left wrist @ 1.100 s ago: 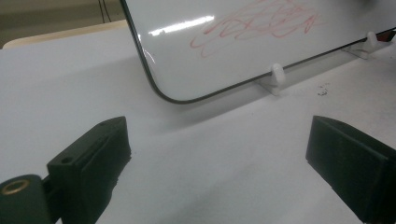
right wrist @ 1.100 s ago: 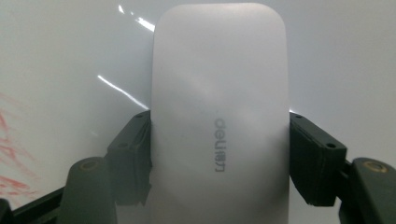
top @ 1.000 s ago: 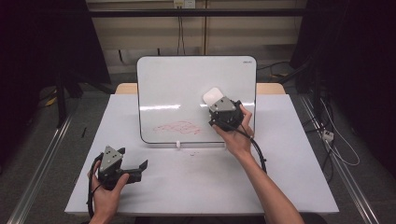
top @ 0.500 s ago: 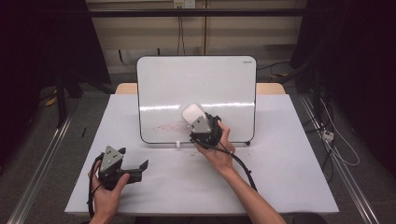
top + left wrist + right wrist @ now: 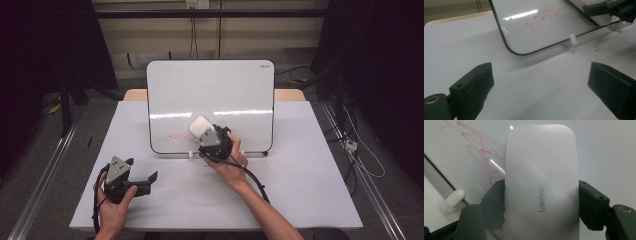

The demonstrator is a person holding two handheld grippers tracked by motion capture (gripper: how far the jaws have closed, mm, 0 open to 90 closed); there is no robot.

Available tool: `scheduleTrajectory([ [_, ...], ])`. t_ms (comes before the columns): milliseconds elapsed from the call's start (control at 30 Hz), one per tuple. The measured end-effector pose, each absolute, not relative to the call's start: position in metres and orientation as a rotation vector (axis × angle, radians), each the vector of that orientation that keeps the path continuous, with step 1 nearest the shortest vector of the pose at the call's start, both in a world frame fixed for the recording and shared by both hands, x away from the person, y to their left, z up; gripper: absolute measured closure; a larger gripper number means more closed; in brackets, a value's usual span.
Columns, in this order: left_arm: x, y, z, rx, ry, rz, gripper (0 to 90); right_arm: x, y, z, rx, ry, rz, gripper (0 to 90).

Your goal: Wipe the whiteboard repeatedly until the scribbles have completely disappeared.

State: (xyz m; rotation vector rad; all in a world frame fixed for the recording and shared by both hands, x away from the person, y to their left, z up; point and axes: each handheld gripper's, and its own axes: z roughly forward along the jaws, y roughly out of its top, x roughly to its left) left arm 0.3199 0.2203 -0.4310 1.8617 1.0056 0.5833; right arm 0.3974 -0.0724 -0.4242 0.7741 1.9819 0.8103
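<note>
Leftward across the upright white glossy whiteboard point(image 5: 210, 100) goes the right gripper point(image 5: 204, 134), nearing the red scribble point(image 5: 172, 136).
Left gripper point(image 5: 150, 179) rests spread on the white table point(image 5: 300, 175); right jaws pinch the white rounded plastic eraser point(image 5: 541, 185), pressed against the board.

Left claw point(image 5: 150, 179) rested low at the near left, held in the left hand point(image 5: 114, 202), jaws spread wide apart with nothing between them. Right claw point(image 5: 204, 134) was held forward near centre, right hand point(image 5: 230, 160) behind it, forearm stretched diagonally from the bottom edge; its jaws were clamped on a white eraser point(image 5: 541, 182).
</note>
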Motion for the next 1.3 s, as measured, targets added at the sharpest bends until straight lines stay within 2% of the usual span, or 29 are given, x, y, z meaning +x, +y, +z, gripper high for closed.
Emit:
scheduleTrajectory([
  [500,0.320,0.222,-0.431,1.861,1.006,0.585,6.2,0.432,-0.112,-0.383,0.948,1.881,0.852,31.6],
  [800,0.319,0.220,-0.431,1.863,1.009,0.588,6.1,0.422,-0.100,-0.395,0.925,1.830,0.845,31.6],
  [1300,0.320,0.220,-0.431,1.873,1.002,0.591,6.2,0.404,-0.048,-0.421,0.783,1.892,0.823,31.6],
])
